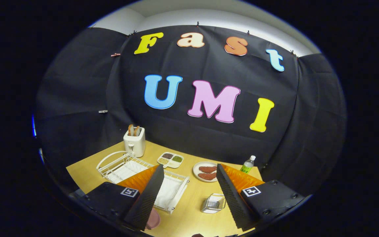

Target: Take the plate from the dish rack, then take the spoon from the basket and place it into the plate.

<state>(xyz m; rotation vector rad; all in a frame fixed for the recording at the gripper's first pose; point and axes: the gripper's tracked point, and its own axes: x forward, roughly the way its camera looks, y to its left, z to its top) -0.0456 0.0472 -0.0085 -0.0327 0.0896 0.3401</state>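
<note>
Tool (189, 197) fingers wide apart above basket (213, 204), dish rack (143, 177).

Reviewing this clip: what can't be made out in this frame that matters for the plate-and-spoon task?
- Pink plate, gripper view: mostly hidden behind the left finger of the open gripper, just off the dish rack.
- Spoon: the basket between the fingers is too small to show its contents.
- Rack's near corner: covered by that finger.
</note>
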